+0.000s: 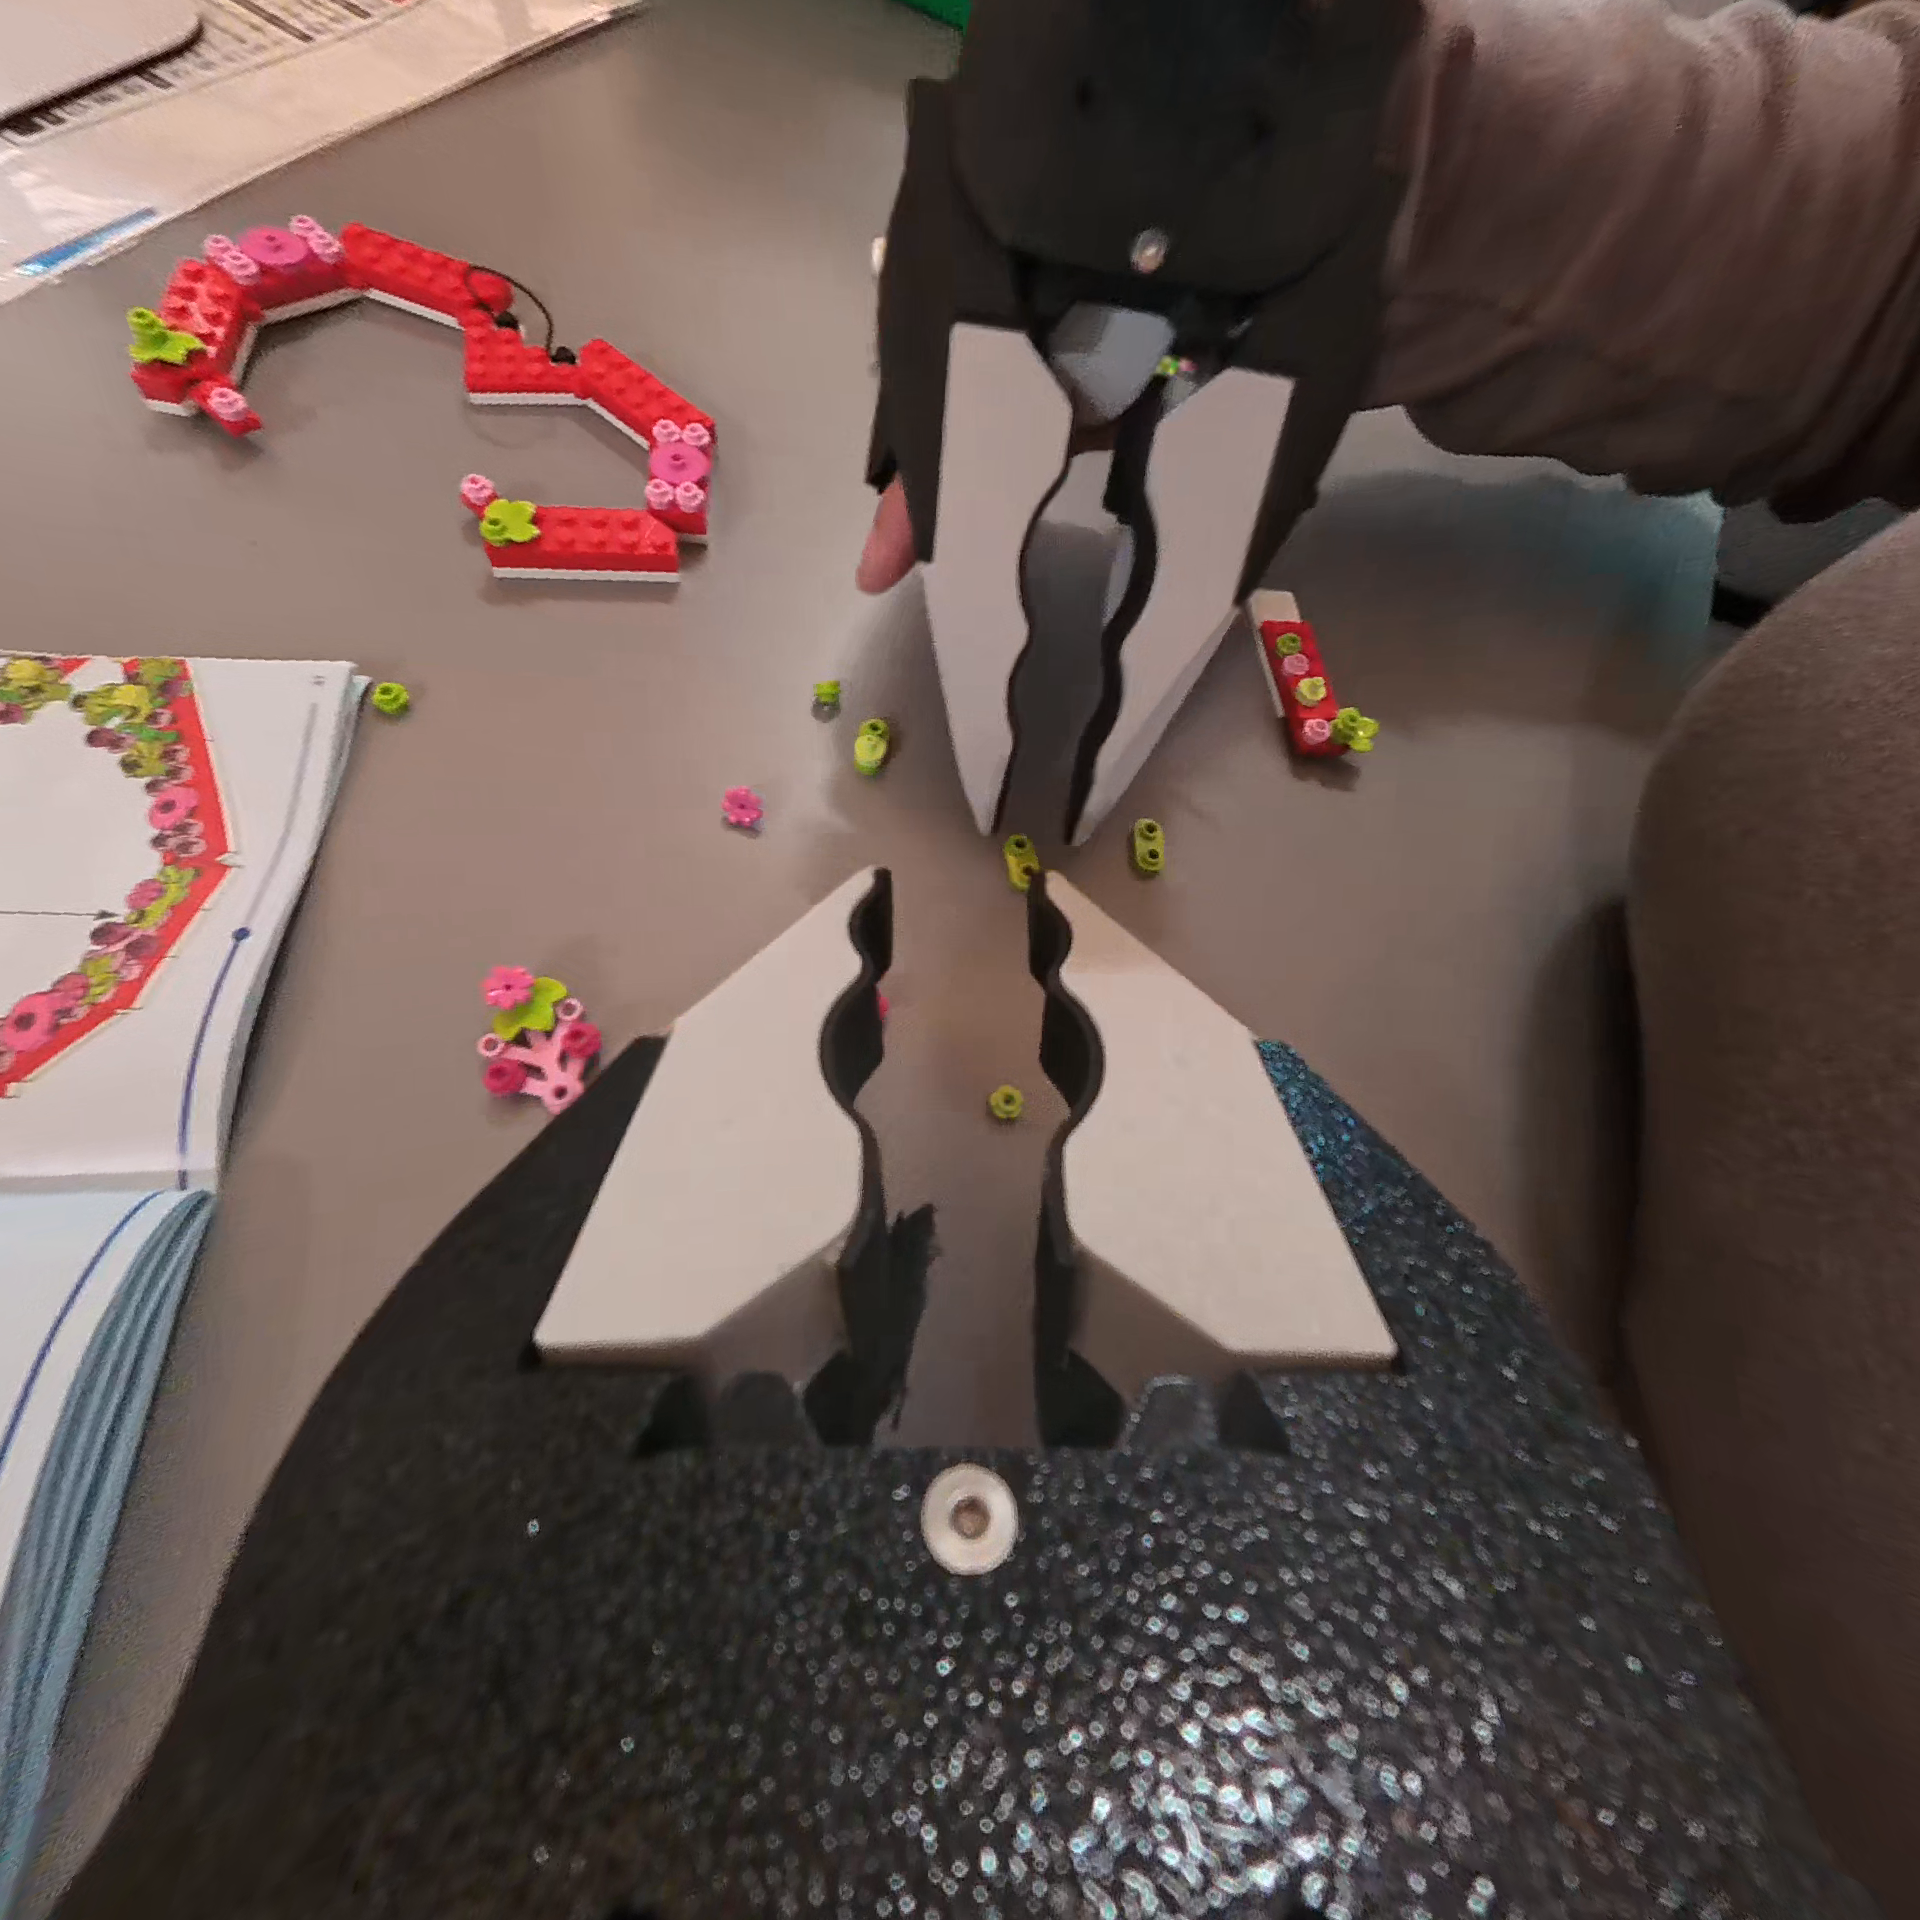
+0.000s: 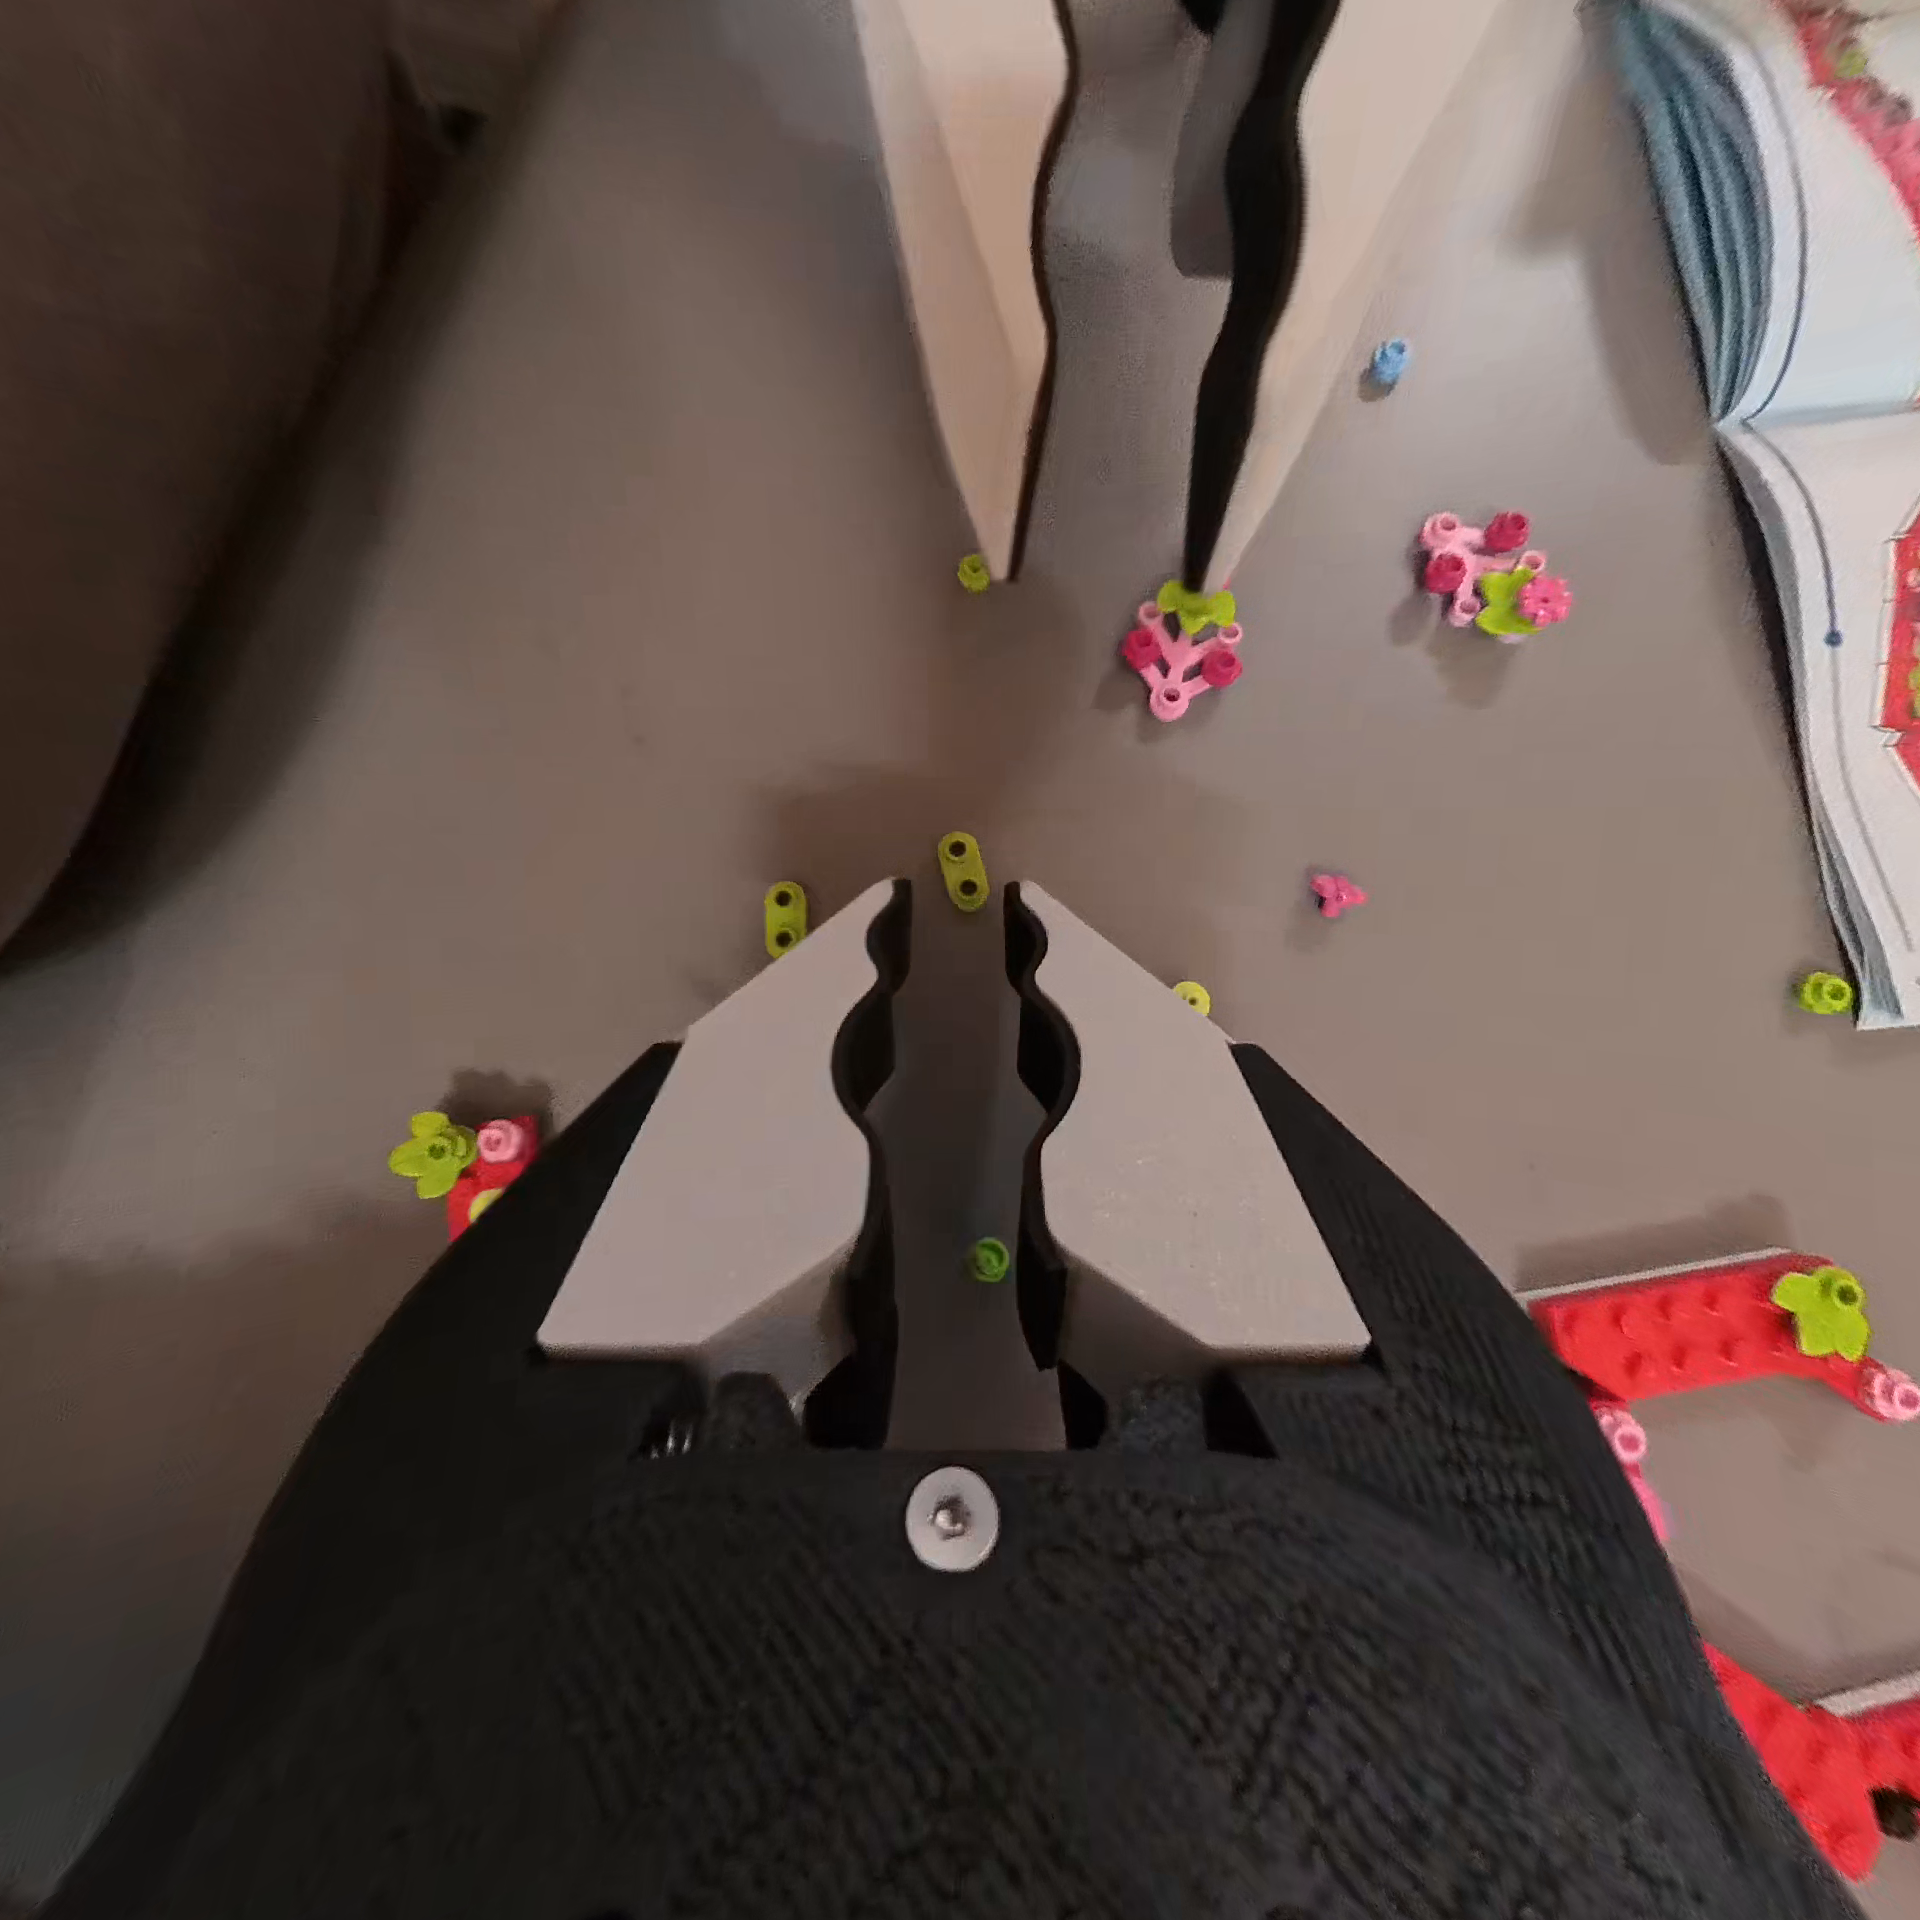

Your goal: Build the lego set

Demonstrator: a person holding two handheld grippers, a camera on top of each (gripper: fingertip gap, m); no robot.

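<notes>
We hold the left gripper (image 1: 961, 883) released, jaws parted and empty. Just beyond its tips lies a lime two-hole plate (image 1: 1020, 860), our landmark. Directly across the plate, our right gripper (image 1: 1029, 831) points back, also parted, grasping nothing. Left of the plate lies the open instruction booklet (image 1: 260, 831). Far beyond-left of the plate rests the red flowered lego frame (image 1: 520, 364).
</notes>
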